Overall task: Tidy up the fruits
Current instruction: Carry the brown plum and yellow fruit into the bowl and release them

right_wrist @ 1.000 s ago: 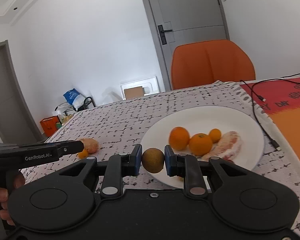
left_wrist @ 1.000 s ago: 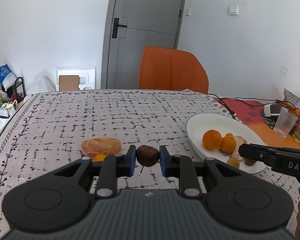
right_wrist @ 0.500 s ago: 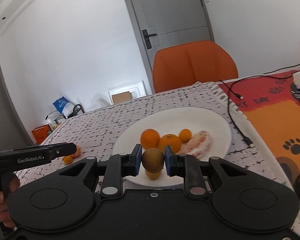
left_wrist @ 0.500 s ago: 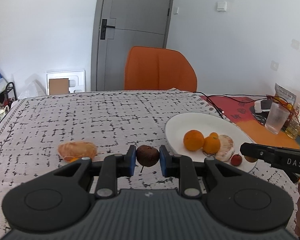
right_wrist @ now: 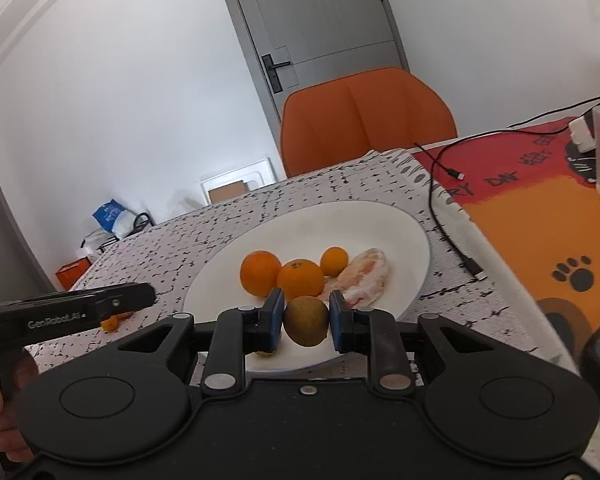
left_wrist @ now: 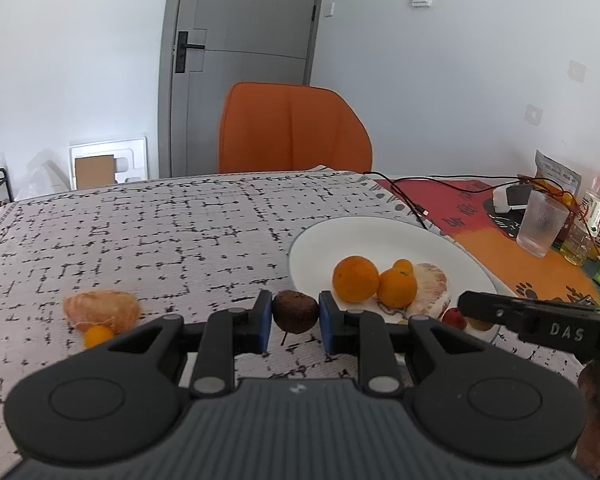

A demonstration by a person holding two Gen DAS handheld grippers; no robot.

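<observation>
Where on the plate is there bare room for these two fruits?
The white plate is bare across its far half, behind the oranges, and along its left rim. The near middle is crowded: oranges, peeled pomelo segment, small fruits at the near rim.

A greenish-brown kiwi (right_wrist: 306, 321) hangs above the white plate (right_wrist: 404, 240) bearing three oranges (right_wrist: 300, 279).

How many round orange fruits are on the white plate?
3. On the plate: a big orange on the left, another orange beside it, and a small orange behind. The grippers may hide more.
</observation>
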